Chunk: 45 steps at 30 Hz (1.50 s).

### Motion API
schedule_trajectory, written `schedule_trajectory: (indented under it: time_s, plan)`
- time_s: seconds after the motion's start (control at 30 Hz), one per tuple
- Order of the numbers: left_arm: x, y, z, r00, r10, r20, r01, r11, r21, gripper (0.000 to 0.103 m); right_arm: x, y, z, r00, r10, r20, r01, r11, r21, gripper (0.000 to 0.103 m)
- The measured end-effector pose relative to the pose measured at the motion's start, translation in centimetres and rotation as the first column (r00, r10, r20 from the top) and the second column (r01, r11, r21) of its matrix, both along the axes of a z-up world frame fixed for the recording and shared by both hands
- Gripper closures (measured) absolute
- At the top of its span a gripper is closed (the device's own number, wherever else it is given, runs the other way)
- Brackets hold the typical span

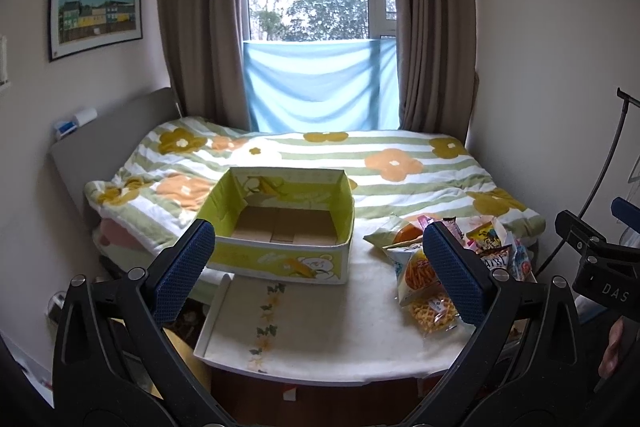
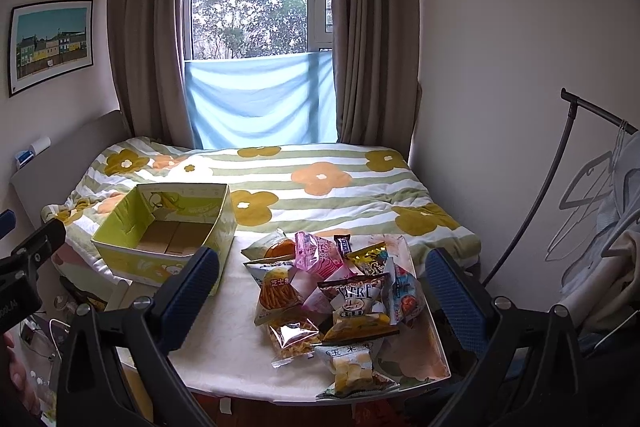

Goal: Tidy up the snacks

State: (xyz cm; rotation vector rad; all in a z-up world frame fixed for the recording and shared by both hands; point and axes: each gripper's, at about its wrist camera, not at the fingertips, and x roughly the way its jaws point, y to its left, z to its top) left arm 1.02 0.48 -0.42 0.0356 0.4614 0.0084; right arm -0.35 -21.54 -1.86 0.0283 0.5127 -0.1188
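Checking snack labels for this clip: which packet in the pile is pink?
The translucent pink packet at the pile's far side, beside the orange-filled packet. The others are yellow, brown, blue or clear.

Bare white table (image 1: 320,339) strip left open along the near edge and centre, far-left corner taken up by an open-topped cardboard box (image 1: 280,227), right side blocked by heaped snack packets (image 2: 332,291).
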Motion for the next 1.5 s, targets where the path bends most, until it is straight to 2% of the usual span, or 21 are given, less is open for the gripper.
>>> schedule_trajectory:
  time_s: [1.1, 1.5]
  plan:
    - [0.2, 1.0, 0.0, 1.0, -0.008, -0.004, 0.008, 1.0, 0.029, 0.0, -0.4, 0.3, -0.3, 1.0, -0.009, -0.008, 0.009, 1.0, -0.01, 0.0]
    - [0.7, 1.1, -0.5, 1.0, -0.015, -0.013, 0.015, 1.0, 0.014, 0.0, -0.3, 0.4, -0.3, 1.0, -0.018, -0.012, 0.018, 1.0, -0.002, 0.0]
